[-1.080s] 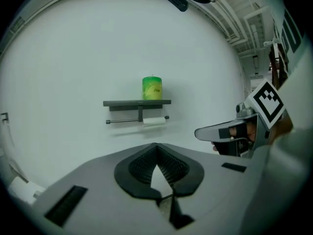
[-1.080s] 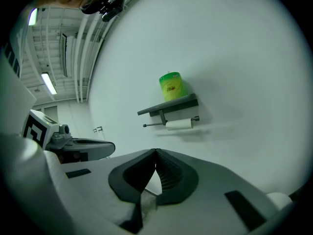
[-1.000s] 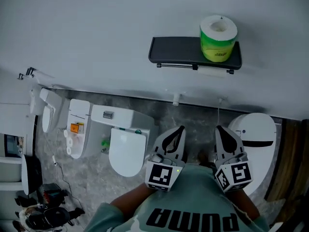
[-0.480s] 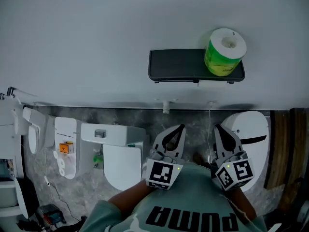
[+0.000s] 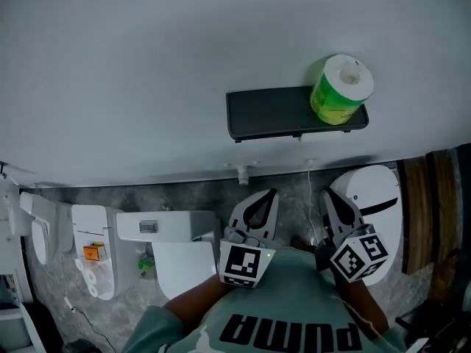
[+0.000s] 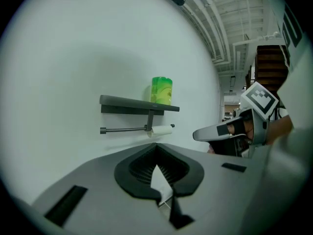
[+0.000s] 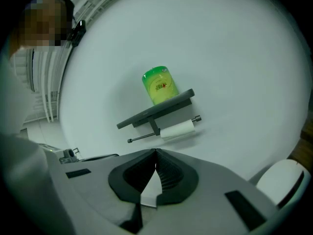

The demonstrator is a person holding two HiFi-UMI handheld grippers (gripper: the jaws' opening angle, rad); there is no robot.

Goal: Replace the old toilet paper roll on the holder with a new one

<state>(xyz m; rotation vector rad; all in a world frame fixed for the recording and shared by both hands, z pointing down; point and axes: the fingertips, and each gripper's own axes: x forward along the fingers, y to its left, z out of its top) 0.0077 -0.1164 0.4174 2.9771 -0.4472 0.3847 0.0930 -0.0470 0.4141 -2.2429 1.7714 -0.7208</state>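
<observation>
The left hand-held gripper is held close to the person's chest, its ribbed black pads closed on each other with nothing between them. The right hand-held gripper is the same, closed and empty. Reaching in like this would, I judge, only nudge a roll, so the jaws need to open first.

Further off, the old toilet paper roll is a slim, soft white cylinder on a thin metal bar with knobbed ends. Pulled carelessly, it could snag on a knob or trail loose sheets.

Above it, a flat dark shelf juts from the smooth pale wall. The new toilet paper roll stands on end near the shelf's right end, in glossy green wrap. That film looks slippery, so a glancing touch might tip the roll off, and a hard pinch could crush it.
</observation>
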